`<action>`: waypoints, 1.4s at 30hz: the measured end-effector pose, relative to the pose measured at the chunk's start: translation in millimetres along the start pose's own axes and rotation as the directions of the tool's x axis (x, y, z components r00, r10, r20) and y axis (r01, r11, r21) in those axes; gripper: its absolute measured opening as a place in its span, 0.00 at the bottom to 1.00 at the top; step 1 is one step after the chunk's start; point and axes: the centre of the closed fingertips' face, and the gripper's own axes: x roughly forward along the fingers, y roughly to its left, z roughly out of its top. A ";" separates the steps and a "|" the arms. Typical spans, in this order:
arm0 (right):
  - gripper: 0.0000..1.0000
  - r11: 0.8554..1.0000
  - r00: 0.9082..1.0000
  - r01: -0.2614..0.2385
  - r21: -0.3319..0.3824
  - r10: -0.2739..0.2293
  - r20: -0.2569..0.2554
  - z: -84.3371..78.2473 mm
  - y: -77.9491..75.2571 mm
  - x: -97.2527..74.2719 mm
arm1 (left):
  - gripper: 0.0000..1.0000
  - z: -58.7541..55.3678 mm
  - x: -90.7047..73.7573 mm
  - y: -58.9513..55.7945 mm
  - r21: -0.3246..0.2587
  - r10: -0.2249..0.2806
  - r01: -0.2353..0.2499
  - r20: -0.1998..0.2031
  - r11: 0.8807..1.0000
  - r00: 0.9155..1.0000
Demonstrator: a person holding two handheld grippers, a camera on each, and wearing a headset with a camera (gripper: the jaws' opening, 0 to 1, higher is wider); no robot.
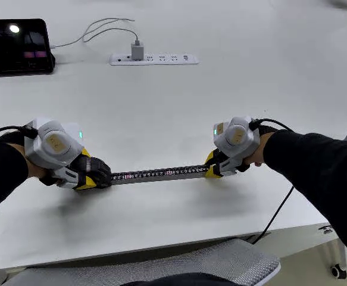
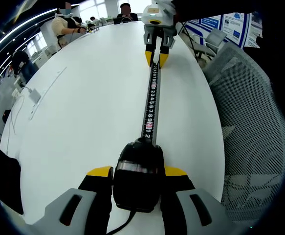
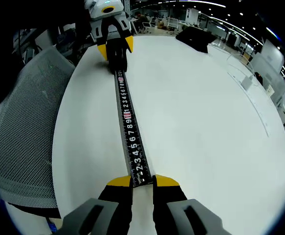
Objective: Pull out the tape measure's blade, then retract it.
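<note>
The black tape measure case (image 2: 138, 171) sits between the yellow-tipped fingers of my left gripper (image 2: 137, 172), which is shut on it; in the head view the case (image 1: 97, 171) is at the left with that gripper (image 1: 88, 176) around it. The blade (image 1: 160, 174) runs out flat over the white table to my right gripper (image 1: 213, 167), shut on the blade's end. In the right gripper view the blade (image 3: 130, 132) stretches from my right gripper (image 3: 142, 180) to the left gripper (image 3: 114, 48). The blade (image 2: 151, 98) also shows in the left gripper view.
A white power strip (image 1: 154, 58) with a charger and cable lies at the back middle. A dark tablet (image 1: 15, 46) rests at the back left. A grey mesh chair (image 1: 179, 265) stands below the table's near edge (image 1: 161, 245). People sit at the far end (image 2: 74, 19).
</note>
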 end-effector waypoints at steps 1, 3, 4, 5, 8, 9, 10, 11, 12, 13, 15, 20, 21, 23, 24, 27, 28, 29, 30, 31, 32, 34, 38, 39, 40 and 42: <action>0.12 1.000 1.000 0.000 -0.002 0.000 -0.001 0.0 0.2 0.0 | 0.33 -0.5 -0.2 0.1 -0.003 0.002 -0.002 -0.004 1.000 1.000; 0.12 1.000 1.000 0.002 -0.002 -0.002 -0.007 0.1 0.2 0.3 | 0.33 -1.2 -0.8 0.2 0.002 0.004 -0.004 -0.011 1.000 1.000; 0.12 1.000 1.000 0.003 -0.007 -0.003 -0.011 0.1 0.2 0.3 | 0.33 -1.5 -1.3 -0.4 0.006 0.003 -0.003 -0.015 1.000 1.000; 0.12 1.000 1.000 0.004 -0.009 -0.004 -0.012 0.1 0.3 0.1 | 0.33 -1.7 -1.7 -0.3 0.009 0.002 -0.002 -0.016 1.000 1.000; 0.12 1.000 1.000 0.006 -0.009 -0.006 -0.013 0.3 0.6 0.0 | 0.34 -1.6 -4.1 0.6 0.014 0.005 -0.004 -0.021 1.000 1.000; 0.12 1.000 1.000 0.007 -0.010 -0.007 -0.014 0.3 0.6 0.0 | 0.35 -1.5 -5.8 1.1 0.015 0.007 -0.006 -0.024 1.000 1.000; 0.12 1.000 1.000 0.008 -0.013 -0.009 -0.014 0.3 0.7 0.0 | 0.35 -1.4 -7.1 1.7 0.015 0.008 -0.008 -0.024 1.000 1.000; 0.12 1.000 1.000 0.011 -0.013 -0.011 -0.013 0.2 0.9 0.0 | 0.36 -1.6 -8.4 2.3 0.012 0.010 -0.010 -0.025 1.000 1.000; 0.12 1.000 1.000 0.015 -0.019 -0.015 -0.011 0.1 1.0 -0.2 | 0.36 -2.3 -10.0 2.9 0.003 0.009 -0.009 -0.027 1.000 1.000; 0.12 1.000 1.000 0.017 -0.019 -0.018 -0.010 0.0 0.6 -0.1 | 0.36 -2.8 -11.2 3.4 -0.003 0.010 -0.010 -0.027 1.000 1.000; 0.13 0.999 1.000 0.023 -0.023 -0.024 -0.012 0.2 0.4 -0.1 | 0.37 -3.5 -15.1 4.9 -0.006 0.015 -0.015 -0.027 1.000 1.000; 0.13 0.997 0.999 0.046 -0.056 -0.047 -0.017 -0.1 1.2 -4.8 | 0.44 -2.8 -26.2 13.8 -0.038 0.040 -0.040 -0.003 0.998 0.999; 0.13 0.997 0.998 0.057 -0.049 -0.057 -0.008 0.5 0.7 -7.0 | 0.46 -2.8 -28.2 15.6 -0.049 0.048 -0.048 0.004 0.998 0.999; 0.14 0.997 0.997 0.074 -0.016 -0.074 0.018 2.6 0.5 -12.6 | 0.48 -3.6 -33.5 16.6 -0.083 0.056 -0.055 0.017 0.995 0.998; 0.15 0.996 0.996 0.087 -0.002 -0.087 0.026 2.7 0.2 -16.1 | 0.49 -4.4 -35.9 17.5 -0.112 0.061 -0.059 0.021 0.992 0.998; 0.19 0.989 0.988 0.135 0.063 -0.139 0.066 7.5 -0.3 -27.8 | 0.52 -5.8 -40.9 19.6 -0.143 0.080 -0.073 0.041 0.987 0.996; 0.20 0.987 0.986 0.142 0.081 -0.148 0.077 7.9 0.0 -31.0 | 0.53 -6.9 -41.4 20.8 -0.157 0.088 -0.079 0.048 0.984 0.995; 0.21 0.981 0.981 0.160 0.106 -0.170 0.091 6.1 -2.8 -34.3 | 0.55 -7.5 -42.9 21.8 -0.177 0.097 -0.085 0.060 0.980 0.993; 0.22 0.978 0.978 0.168 0.126 -0.181 0.099 5.0 -3.3 -36.9 | 0.56 -7.6 -44.6 22.2 -0.188 0.103 -0.089 0.064 0.978 0.993; 0.23 0.974 0.977 0.170 0.150 -0.187 0.106 4.0 -2.2 -39.6 | 0.56 -8.0 -46.5 23.1 -0.202 0.113 -0.096 0.070 0.975 0.991; 0.24 0.970 0.974 0.174 0.168 -0.194 0.114 2.3 -1.2 -43.1 | 0.57 -7.6 -49.2 24.8 -0.227 0.131 -0.109 0.085 0.968 0.988; 0.26 0.963 0.970 0.188 0.193 -0.213 0.118 -2.3 -1.1 -48.0 | 0.59 -7.4 -53.8 26.0 -0.280 0.155 -0.119 0.111 0.953 0.982; 0.29 0.943 0.954 0.209 0.260 -0.255 0.159 -4.4 -1.9 -57.9 | 0.64 -12.9 -62.1 24.3 -0.332 0.190 -0.136 0.137 0.934 0.972; 0.31 0.935 0.950 0.212 0.284 -0.265 0.166 -4.6 -0.4 -61.4 | 0.64 -16.0 -64.1 23.1 -0.344 0.200 -0.143 0.138 0.928 0.970; 0.33 0.930 0.947 0.214 0.298 -0.272 0.170 -5.4 0.4 -63.5 | 0.65 -18.6 -65.4 22.4 -0.355 0.208 -0.147 0.139 0.923 0.968; 0.34 0.917 0.938 0.228 0.327 -0.297 0.179 -5.5 3.2 -67.6 | 0.66 -22.7 -69.4 21.9 -0.397 0.241 -0.164 0.154 0.903 0.958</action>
